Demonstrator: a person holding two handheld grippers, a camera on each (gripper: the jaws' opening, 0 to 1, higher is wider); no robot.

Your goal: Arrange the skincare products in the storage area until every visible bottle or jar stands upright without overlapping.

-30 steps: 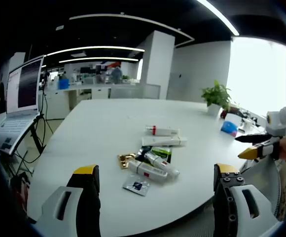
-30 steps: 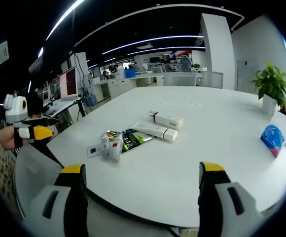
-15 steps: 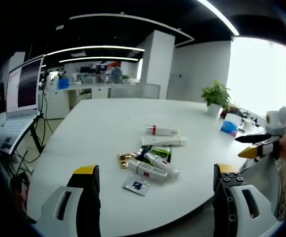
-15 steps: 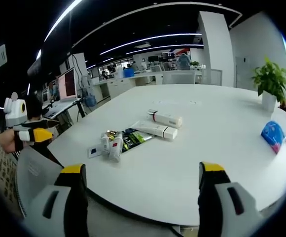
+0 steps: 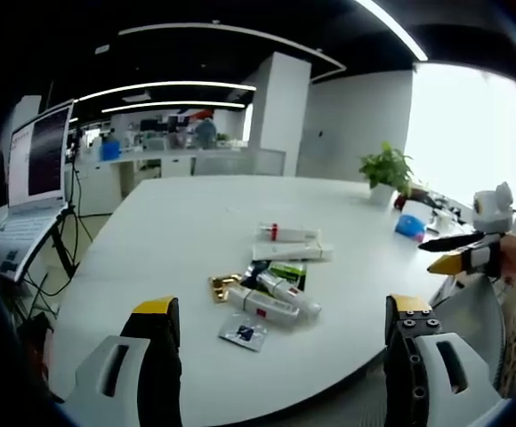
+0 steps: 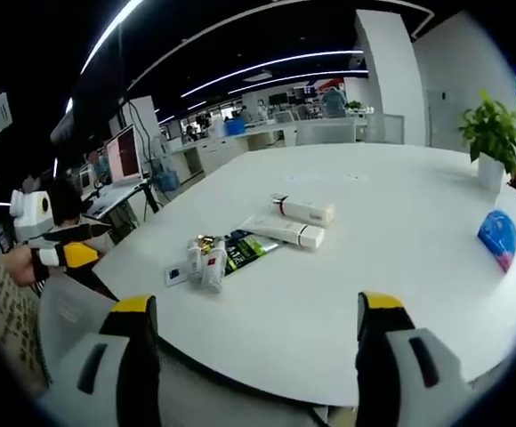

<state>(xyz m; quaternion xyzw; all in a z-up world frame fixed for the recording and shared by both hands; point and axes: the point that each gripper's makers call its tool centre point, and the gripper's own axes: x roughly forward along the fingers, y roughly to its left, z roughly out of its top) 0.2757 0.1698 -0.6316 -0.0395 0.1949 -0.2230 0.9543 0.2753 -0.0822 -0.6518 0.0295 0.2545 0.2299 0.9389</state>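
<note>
Several skincare items lie flat in a loose cluster mid-table. Farthest is a white tube with a red band (image 5: pixel 289 233) (image 6: pixel 304 210), then a long white box (image 5: pixel 292 253) (image 6: pixel 285 231). Nearer lie a green-black sachet (image 5: pixel 289 272) (image 6: pixel 245 249), two white tubes (image 5: pixel 271 300) (image 6: pixel 212 264), a gold wrapper (image 5: pixel 225 286) and a small sachet (image 5: pixel 243 332) (image 6: pixel 174 273). My left gripper (image 5: pixel 285 356) (image 6: pixel 62 253) is open, held off the table's near edge. My right gripper (image 6: pixel 253 347) (image 5: pixel 458 258) is open too, off the table's other side. Neither touches anything.
The round white table (image 5: pixel 178 231) (image 6: pixel 400 267) holds a blue packet (image 5: pixel 409 227) (image 6: pixel 498 238) and a potted plant (image 5: pixel 387 169) (image 6: pixel 498 133) at one side. A laptop on a stand (image 5: pixel 36 160) (image 6: pixel 124 156) stands beside the table. A grey chair back (image 6: pixel 62 311) is close by.
Both views have shifted slightly with the hands. The items on the table have not moved, and both grippers stay open.
</note>
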